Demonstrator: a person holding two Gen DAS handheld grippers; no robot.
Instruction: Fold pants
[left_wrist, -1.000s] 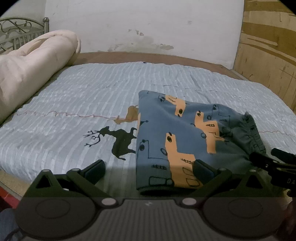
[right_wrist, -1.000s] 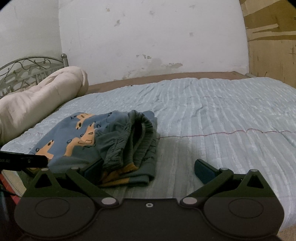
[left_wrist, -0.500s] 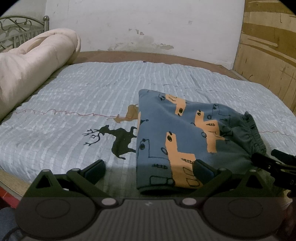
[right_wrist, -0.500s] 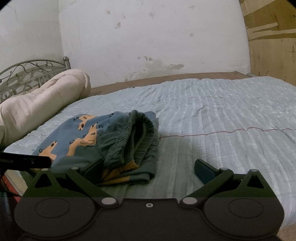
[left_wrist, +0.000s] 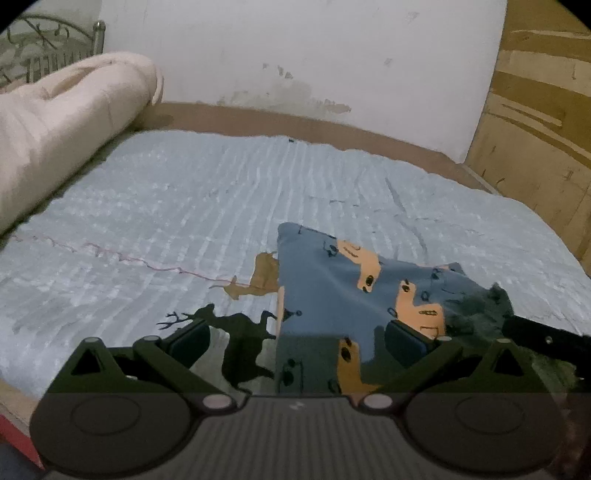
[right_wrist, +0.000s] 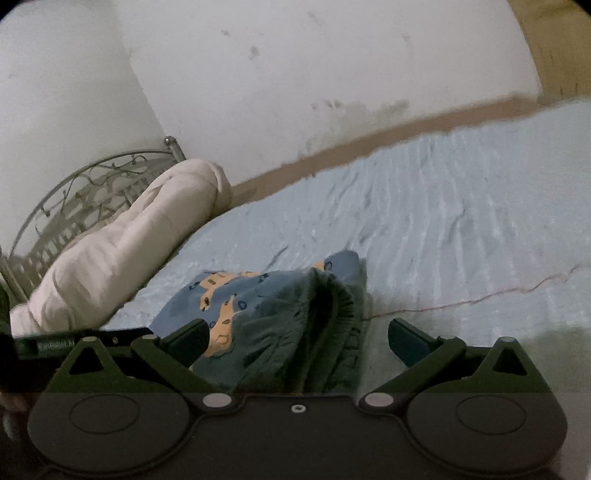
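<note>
The folded blue pants (left_wrist: 332, 295) with orange animal prints lie on the pale blue bedspread (left_wrist: 184, 206); the dark green waistband (left_wrist: 476, 310) faces right. My left gripper (left_wrist: 297, 338) stands open low over the near end of the pants, right finger over the cloth, left finger over the bedspread's deer print. In the right wrist view the same pants (right_wrist: 258, 306) show with the waistband (right_wrist: 325, 317) between the fingers of my open right gripper (right_wrist: 297, 338), which is tilted. Neither gripper holds cloth. Each gripper's tip shows in the other's view.
A rolled cream duvet (left_wrist: 62, 129) lies along the left side by a metal headboard (right_wrist: 85, 199). A white wall backs the bed, and a wooden panel (left_wrist: 535, 110) stands at right. The bed's near edge (left_wrist: 14, 402) is just below the left gripper.
Both grippers moved forward and down over the pants. The right gripper tilted, so its view is rotated and blurred. The waistband now sits between its fingers. Both stayed open.
</note>
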